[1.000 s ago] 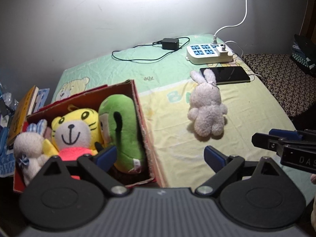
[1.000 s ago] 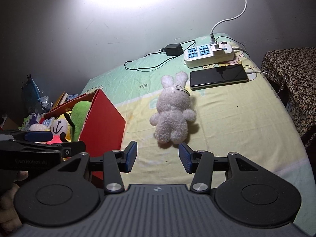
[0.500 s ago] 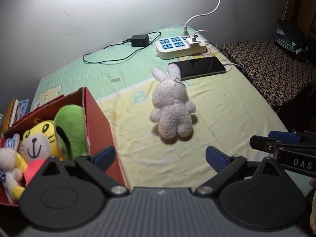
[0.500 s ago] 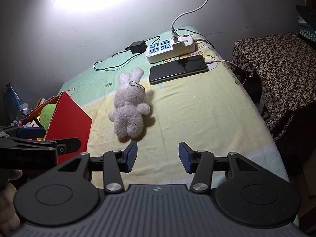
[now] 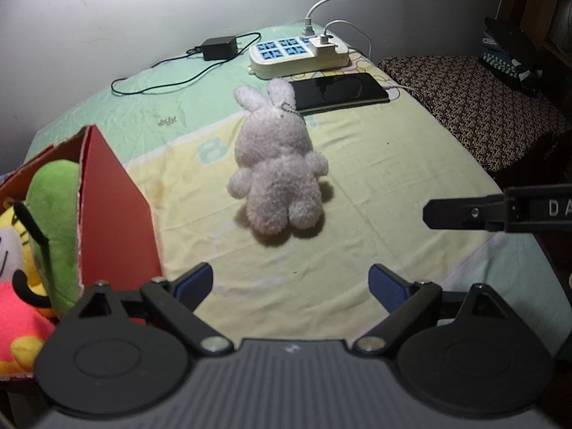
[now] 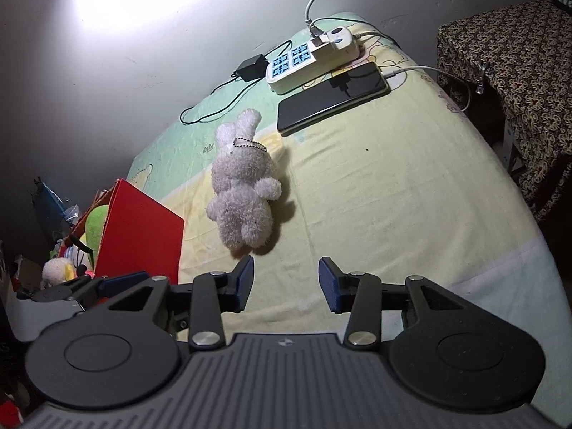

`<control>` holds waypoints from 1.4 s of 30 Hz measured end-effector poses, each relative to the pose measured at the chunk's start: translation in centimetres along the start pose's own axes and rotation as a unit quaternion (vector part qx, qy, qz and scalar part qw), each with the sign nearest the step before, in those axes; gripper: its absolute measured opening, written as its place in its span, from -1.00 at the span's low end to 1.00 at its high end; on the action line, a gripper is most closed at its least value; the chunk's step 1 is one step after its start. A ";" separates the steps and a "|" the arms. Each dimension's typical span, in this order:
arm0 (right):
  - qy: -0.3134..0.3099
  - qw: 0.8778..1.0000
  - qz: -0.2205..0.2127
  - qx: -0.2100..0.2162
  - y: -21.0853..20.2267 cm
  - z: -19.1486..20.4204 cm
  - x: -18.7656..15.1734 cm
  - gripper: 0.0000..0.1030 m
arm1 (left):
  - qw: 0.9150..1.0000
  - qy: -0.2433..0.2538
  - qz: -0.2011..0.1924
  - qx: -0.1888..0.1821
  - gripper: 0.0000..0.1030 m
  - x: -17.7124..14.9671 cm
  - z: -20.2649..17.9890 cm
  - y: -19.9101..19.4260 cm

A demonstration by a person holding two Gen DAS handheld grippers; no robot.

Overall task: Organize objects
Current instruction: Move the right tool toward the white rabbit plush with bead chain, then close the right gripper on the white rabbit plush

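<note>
The white bunny (image 5: 277,164) lies face-down on the bed just beside the red box (image 5: 114,214), both tools, left (image 5: 291,282) and right (image 6: 286,279), released and empty, having just narrowed.

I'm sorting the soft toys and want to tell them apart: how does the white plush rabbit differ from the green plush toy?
The white plush rabbit lies flat in the open on the bed sheet; the green plush toy stands upright inside the red cardboard box. The rabbit is pale, fluffy and fully visible, with a bead chain; the green toy is smooth, bright green and partly hidden by the box wall. Both are soft toys, and neither is gripped.
</note>
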State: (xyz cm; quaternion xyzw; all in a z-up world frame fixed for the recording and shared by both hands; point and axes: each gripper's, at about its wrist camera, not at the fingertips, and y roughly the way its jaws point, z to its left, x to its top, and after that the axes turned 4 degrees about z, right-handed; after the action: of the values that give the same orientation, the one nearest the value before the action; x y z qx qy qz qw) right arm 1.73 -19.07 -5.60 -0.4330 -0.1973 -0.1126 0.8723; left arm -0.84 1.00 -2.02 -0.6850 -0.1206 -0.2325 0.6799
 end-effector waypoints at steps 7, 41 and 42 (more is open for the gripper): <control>0.022 0.998 0.020 0.051 4.4 -0.7 3.3 -0.13 | 1.000 0.009 -0.008 -0.002 0.74 0.8 0.0 2.4; 0.010 0.993 0.041 0.112 9.8 -0.3 6.0 -1.00 | 0.999 0.013 -0.007 -0.048 0.80 -1.5 0.4 0.9; -0.005 0.993 0.033 0.110 9.2 -0.1 5.7 -0.99 | 0.999 0.019 -0.006 -0.049 0.80 -1.7 0.3 0.8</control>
State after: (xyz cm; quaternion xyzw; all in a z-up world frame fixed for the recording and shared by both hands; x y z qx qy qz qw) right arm 10.30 -13.79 -9.73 -0.3412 -0.1985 -0.0592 0.9169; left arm -1.89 1.47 -3.53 -0.7122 -0.1008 -0.2552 0.6461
